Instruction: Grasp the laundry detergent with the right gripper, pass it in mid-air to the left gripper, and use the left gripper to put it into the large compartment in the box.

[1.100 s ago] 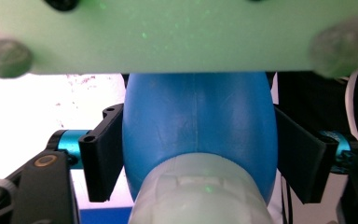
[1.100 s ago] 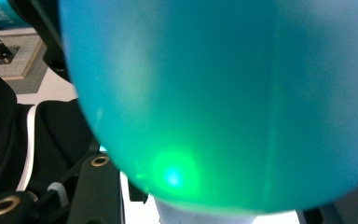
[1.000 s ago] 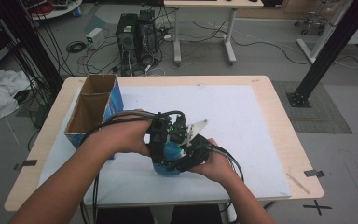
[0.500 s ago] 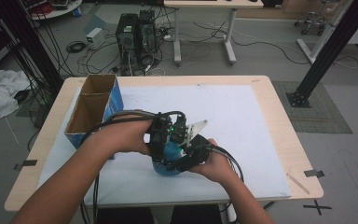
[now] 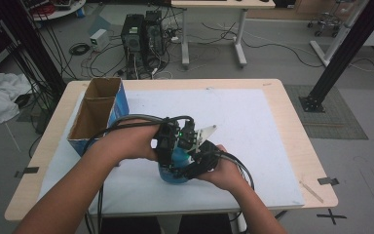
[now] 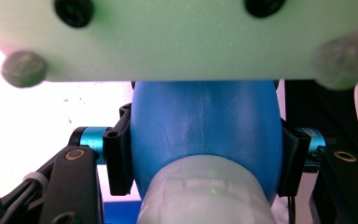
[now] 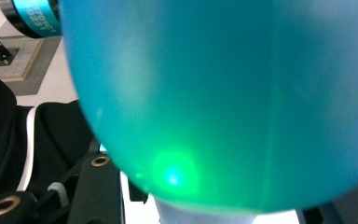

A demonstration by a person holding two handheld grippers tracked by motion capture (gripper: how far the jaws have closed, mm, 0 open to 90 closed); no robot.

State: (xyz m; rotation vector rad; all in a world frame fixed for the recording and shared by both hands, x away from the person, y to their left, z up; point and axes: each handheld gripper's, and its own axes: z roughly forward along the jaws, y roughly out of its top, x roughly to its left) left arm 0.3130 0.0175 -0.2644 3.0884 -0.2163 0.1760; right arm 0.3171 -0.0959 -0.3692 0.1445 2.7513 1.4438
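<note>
A lab workspace: a wooden table (image 5: 292, 126) stands on grey floor amid two computer towers (image 5: 141, 34), tangled cables (image 5: 78, 48) and black aluminium framing (image 5: 343, 48).

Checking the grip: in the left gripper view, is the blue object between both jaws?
Yes, the blue object sits between the left gripper jaws, with a black pad pressed against each side.

The high view looks forward and down at the table (image 5: 282, 97); both gripper views press close against the blue bottle (image 6: 205, 126).
</note>
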